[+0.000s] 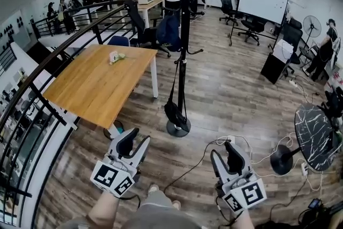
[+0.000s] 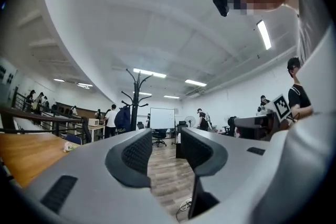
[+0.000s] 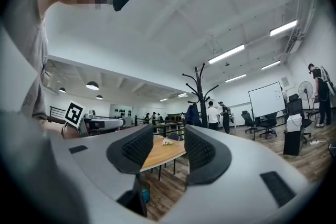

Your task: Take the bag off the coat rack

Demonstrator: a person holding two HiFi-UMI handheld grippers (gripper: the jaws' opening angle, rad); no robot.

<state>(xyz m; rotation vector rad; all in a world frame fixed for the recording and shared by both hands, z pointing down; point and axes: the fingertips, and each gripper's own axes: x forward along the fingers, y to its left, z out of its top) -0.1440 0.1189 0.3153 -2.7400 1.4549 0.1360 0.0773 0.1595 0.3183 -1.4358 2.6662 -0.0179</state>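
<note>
A black coat rack (image 1: 185,35) stands mid-floor ahead of me. From it a small black bag (image 1: 174,112) hangs low on a long strap, just above the rack's round base. A dark blue item (image 1: 169,32) sits higher at the rack's left; I cannot tell whether it hangs from a hook. Both grippers are held low in front of me, well short of the rack. My left gripper (image 1: 134,143) is open and empty, as is my right gripper (image 1: 228,152). The rack shows far off in the left gripper view (image 2: 135,97) and the right gripper view (image 3: 202,94).
A wooden table (image 1: 102,83) stands left of the rack, with a curved black railing (image 1: 53,61) beyond it. At the right are a round marble table (image 1: 316,137), a stand base (image 1: 281,161) and floor cables (image 1: 257,155). A whiteboard (image 1: 262,0), office chairs and people fill the back.
</note>
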